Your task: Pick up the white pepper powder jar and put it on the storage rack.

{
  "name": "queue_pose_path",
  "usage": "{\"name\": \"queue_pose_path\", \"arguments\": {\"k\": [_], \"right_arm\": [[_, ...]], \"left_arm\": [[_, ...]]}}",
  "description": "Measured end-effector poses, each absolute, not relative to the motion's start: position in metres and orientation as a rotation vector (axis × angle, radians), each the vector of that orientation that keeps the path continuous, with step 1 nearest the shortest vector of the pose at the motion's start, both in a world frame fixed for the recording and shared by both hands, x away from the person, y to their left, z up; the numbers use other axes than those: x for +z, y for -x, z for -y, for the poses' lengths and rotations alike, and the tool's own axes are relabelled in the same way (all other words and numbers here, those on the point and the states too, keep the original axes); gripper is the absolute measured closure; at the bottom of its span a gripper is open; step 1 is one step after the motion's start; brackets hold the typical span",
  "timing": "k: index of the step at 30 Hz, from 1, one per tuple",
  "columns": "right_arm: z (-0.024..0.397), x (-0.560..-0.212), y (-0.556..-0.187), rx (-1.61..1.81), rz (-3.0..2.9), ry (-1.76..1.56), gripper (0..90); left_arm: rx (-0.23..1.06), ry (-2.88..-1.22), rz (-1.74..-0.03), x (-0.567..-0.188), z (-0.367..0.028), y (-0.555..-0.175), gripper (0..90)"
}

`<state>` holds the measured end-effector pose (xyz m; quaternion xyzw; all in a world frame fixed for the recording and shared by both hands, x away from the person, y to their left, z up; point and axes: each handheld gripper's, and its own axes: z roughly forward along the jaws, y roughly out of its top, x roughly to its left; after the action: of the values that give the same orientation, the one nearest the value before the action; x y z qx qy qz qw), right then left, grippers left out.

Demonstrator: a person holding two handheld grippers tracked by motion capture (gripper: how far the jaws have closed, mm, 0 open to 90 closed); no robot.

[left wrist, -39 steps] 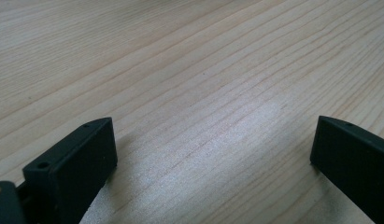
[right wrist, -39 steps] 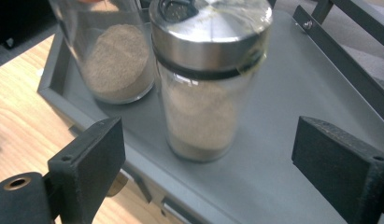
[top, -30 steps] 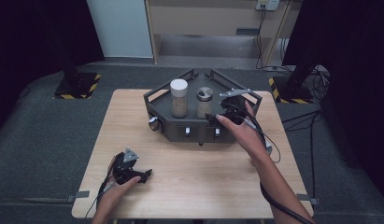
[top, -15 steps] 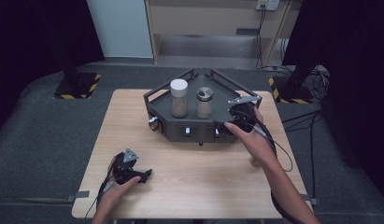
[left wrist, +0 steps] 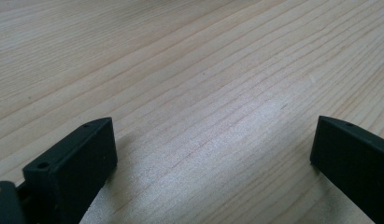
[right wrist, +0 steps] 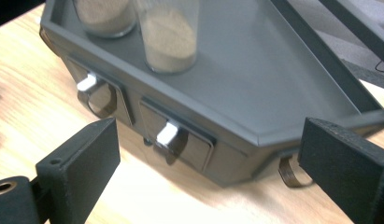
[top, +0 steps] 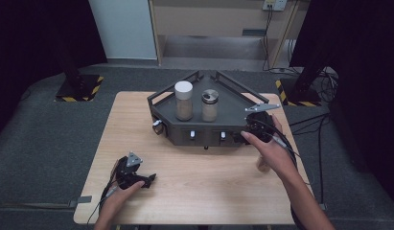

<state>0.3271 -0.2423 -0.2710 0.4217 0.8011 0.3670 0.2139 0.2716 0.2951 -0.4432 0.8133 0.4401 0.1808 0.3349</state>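
Note:
A dark grey tray [top: 233, 108] with small front drawers stands at the back middle of the wooden table [top: 204, 191]. On it stand a white-lidded jar [top: 183, 100] and a silver-lidded jar [top: 210, 105], both part full of sandy grains. My right gripper [top: 251, 128] hovers at the tray's right front corner, open and holding nothing. In the right gripper view its jaws [right wrist: 213, 154] frame the tray's front wall [right wrist: 236, 154] and the right drawer handle [right wrist: 167, 133]. My left gripper [top: 147, 180] rests on the table at the front left, open, with bare wood between its jaws [left wrist: 213, 149].
A second drawer handle [right wrist: 87, 83] sits left of the first, and a brown strap loop [right wrist: 290, 172] hangs at the tray's corner. A round knob [top: 157, 125] sticks out of the tray's left face. Dark floor and black stands surround the table.
My right gripper has moved right and toward the person, from over the tray's right part to its right front corner. The left gripper has not moved.

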Motion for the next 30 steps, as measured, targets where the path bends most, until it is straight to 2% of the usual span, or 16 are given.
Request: {"name": "queue_pose_path", "arguments": {"k": [30], "right_arm": [[0.291,-0.289,-0.290,0.987,-2.170,-1.247,4.9]], "left_arm": [[0.472,-2.122,-1.147,-0.443,-0.295,-0.272,0.0]]}}
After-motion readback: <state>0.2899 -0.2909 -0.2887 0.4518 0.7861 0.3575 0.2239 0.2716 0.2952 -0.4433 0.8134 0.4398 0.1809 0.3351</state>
